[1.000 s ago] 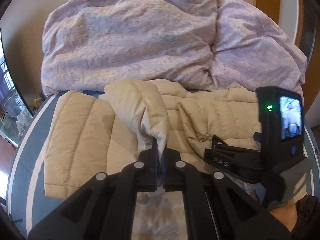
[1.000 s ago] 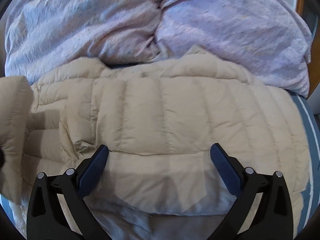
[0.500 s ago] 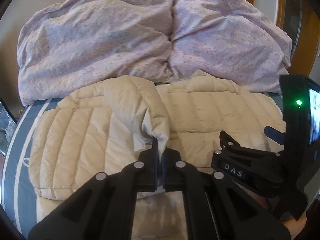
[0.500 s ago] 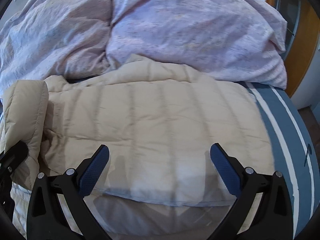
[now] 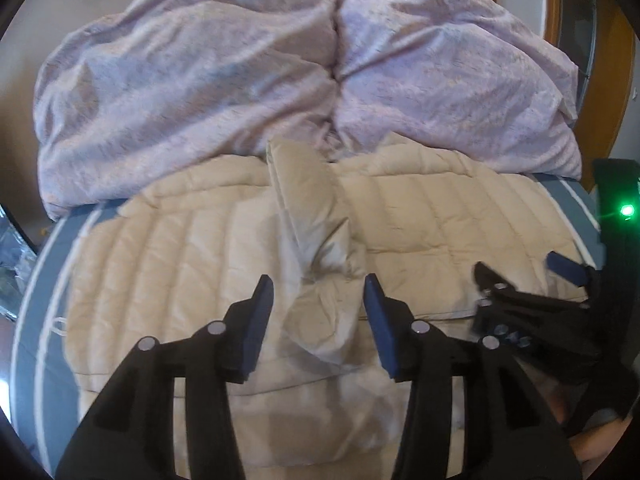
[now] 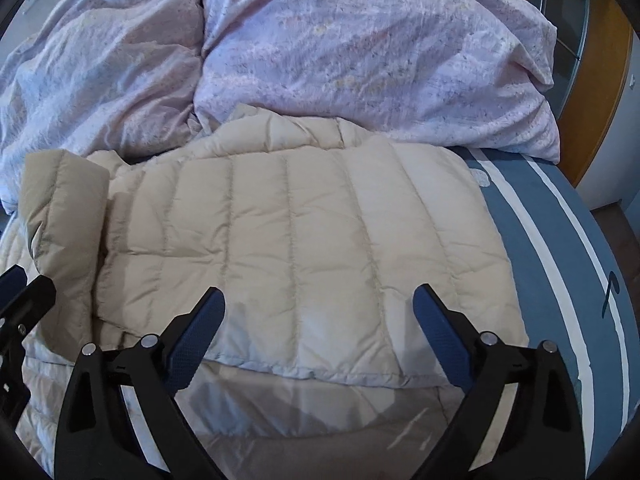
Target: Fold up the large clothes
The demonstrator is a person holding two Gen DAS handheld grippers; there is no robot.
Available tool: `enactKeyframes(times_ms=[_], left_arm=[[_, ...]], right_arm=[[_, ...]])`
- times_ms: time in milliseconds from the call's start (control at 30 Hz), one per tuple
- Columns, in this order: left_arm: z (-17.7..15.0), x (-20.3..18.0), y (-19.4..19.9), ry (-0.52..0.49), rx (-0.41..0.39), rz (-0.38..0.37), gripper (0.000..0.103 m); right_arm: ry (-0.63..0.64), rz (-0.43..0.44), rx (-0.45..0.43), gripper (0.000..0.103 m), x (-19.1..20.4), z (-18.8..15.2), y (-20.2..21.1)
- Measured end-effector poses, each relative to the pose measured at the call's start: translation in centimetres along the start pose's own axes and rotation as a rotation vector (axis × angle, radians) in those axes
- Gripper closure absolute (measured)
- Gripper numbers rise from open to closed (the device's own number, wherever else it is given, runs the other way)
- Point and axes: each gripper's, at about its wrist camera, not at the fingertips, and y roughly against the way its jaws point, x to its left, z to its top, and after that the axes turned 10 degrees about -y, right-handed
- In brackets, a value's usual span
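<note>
Sleeve-folding is the step in hand, as far as you can judge: the beige quilted down jacket (image 5: 168, 264) lies spread across the blue striped bedsheet (image 6: 560, 248), and its sleeve (image 5: 308, 216) is laid inward over the middle of the body. Your left gripper (image 5: 318, 300) sits nearest, its jaws opening, and the crumpled sleeve cuff lies between them with the pads clear of the fabric on both sides, so you are letting it go, not gripping it. Your right gripper (image 6: 318, 314) hovers spread wide over the folded right panel of the jacket, its jaws just starting to close, with only the flat quilted surface below them and nothing pinched. The next move probably calls for you to take the near hem with both grippers and carry it toward the collar, keeping the puffy layers from sliding apart. Beyond the jacket, the lilac duvet (image 5: 240, 80) is bunched against the wall
</note>
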Motion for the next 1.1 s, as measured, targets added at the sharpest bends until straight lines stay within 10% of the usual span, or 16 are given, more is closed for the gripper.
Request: enactKeyframes(times_ms=[333, 1100], left_arm=[[-1.5, 2.9, 0.8, 0.026, 0.001, 0.016, 0.025], [-4.3, 8.4, 0.9, 0.07, 0.047, 0.14, 0.022]], right_arm=[[0.005, 0.033, -0.013, 0.014, 1.3, 0.2, 1.5], [-0.037, 0.13, -0.039, 0.049, 2.9, 0.2, 3.6]])
